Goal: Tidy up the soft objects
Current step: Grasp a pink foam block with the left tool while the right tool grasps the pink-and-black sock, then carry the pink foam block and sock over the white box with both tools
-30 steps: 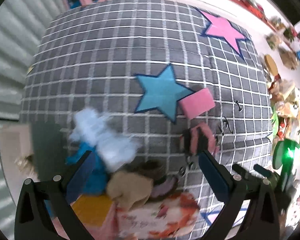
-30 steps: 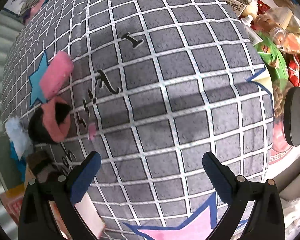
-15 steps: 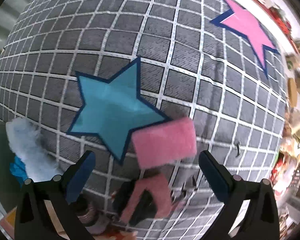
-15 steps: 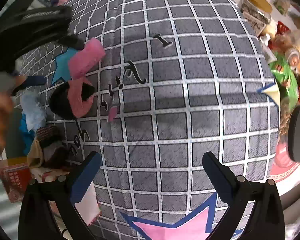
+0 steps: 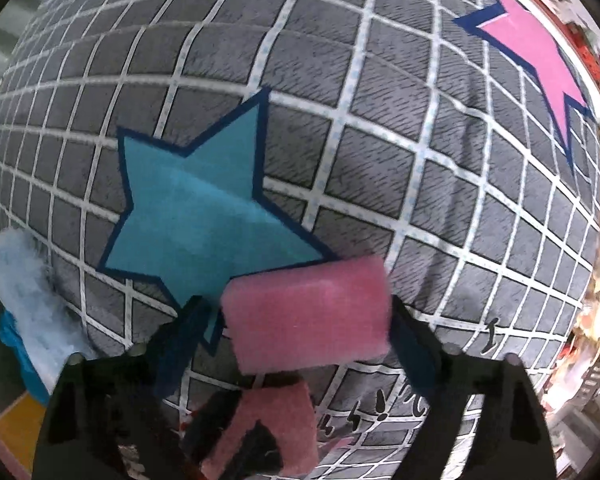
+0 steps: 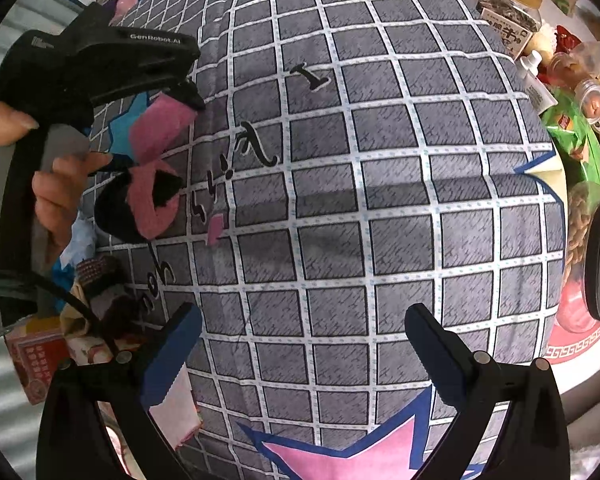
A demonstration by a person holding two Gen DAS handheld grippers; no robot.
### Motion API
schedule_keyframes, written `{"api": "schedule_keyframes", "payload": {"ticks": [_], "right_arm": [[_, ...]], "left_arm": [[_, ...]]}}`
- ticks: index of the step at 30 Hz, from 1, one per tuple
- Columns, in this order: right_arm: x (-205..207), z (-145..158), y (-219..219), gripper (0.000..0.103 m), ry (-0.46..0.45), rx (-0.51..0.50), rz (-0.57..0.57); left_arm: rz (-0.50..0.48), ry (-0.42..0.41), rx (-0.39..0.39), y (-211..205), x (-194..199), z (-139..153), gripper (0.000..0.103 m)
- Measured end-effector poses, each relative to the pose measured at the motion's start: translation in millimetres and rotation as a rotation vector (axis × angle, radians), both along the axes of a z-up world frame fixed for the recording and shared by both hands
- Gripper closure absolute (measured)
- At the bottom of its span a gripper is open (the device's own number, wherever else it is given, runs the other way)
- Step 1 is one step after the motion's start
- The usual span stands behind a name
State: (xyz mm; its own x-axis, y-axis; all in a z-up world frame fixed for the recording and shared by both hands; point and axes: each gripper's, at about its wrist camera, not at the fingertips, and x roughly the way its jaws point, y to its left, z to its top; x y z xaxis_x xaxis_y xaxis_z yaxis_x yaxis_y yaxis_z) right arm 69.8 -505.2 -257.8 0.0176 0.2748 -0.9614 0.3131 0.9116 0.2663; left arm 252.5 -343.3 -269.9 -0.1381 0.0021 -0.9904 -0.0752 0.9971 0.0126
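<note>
Left wrist view. Left gripper [image 5: 300,320]: blue-padded fingers set either side of the pink rectangular foam sponge [image 5: 306,312], which lies on the grey checked quilt [image 5: 380,160] at the near right tip of a teal printed star [image 5: 204,216]. Contact on both pads cannot be told. Just nearer: a pink-and-black soft pouch [image 5: 256,432]. Risk: a shallow pinch on compressible foam may let it squirm out or catch the quilt.

Right wrist view. Right gripper [image 6: 300,340]: spread wide, empty, over bare quilt. Sponge at far left, under the left gripper. Risk: lifting could snag the adjacent pouch.
</note>
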Motion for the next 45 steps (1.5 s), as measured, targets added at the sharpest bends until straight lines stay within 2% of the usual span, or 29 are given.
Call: {"api": "schedule_keyframes", "payload": {"ticks": [1, 5, 9, 18, 21, 25, 26, 27, 29, 31, 34, 35, 45], "right_arm": [[5.4, 0.7, -1.6, 0.001, -0.002, 0.001, 0.002], [18.4, 4.9, -2.2, 0.001, -0.020, 0.003, 0.013], [38.3, 6.1, 7.9, 0.001, -0.044, 0.028, 0.044], [91.3, 7.9, 85.0, 0.001, -0.075, 0.088, 0.187], [107.6, 5.5, 109.8, 0.001, -0.069, 0.078, 0.240], [119.9, -3.7, 123.2, 0.001, -0.040, 0.060, 0.252], [122.0, -2.7, 124.5, 0.004, -0.044, 0.050, 0.246], [125.6, -1.1, 126.1, 0.020, -0.051, 0.044, 0.246], [130.3, 1.0, 129.2, 0.042, -0.057, 0.025, 0.252], [132.4, 2.4, 140.7, 0.052, -0.058, 0.039, 0.242], [134.4, 9.8, 139.4, 0.053, -0.072, 0.031, 0.242], [132.9, 13.3, 137.8, 0.053, -0.077, 0.030, 0.242], [117.3, 40.6, 123.5, 0.053, -0.099, 0.012, 0.183]], "left_arm": [[-0.013, -0.008, -0.001, -1.4, 5.8, 3.9, 0.028], [-0.050, -0.037, -0.023, -0.9, 10.9, 15.4, 0.028], [-0.086, -0.098, -0.024, 18.7, 12.6, 39.9, 0.029], [-0.073, -0.187, 0.030, 101.2, 16.8, 87.3, 0.028], [-0.073, -0.212, 0.050, 135.4, 17.1, 98.9, 0.028], [-0.089, -0.245, 0.075, 152.5, 4.0, 107.1, 0.028], [-0.092, -0.247, 0.078, 150.9, -2.3, 104.7, 0.028], [-0.093, -0.249, 0.081, 148.8, -12.9, 107.4, 0.028], [-0.091, -0.249, 0.082, 146.1, -22.1, 106.4, 0.028], [-0.087, -0.247, 0.076, 149.8, -30.2, 99.6, 0.028], [-0.106, -0.257, 0.078, 142.0, -37.9, 112.6, 0.028], [-0.128, -0.258, 0.058, 139.6, -39.9, 114.5, 0.028], [-0.214, -0.291, 0.047, 134.7, -60.4, 128.8, 0.028]]}}
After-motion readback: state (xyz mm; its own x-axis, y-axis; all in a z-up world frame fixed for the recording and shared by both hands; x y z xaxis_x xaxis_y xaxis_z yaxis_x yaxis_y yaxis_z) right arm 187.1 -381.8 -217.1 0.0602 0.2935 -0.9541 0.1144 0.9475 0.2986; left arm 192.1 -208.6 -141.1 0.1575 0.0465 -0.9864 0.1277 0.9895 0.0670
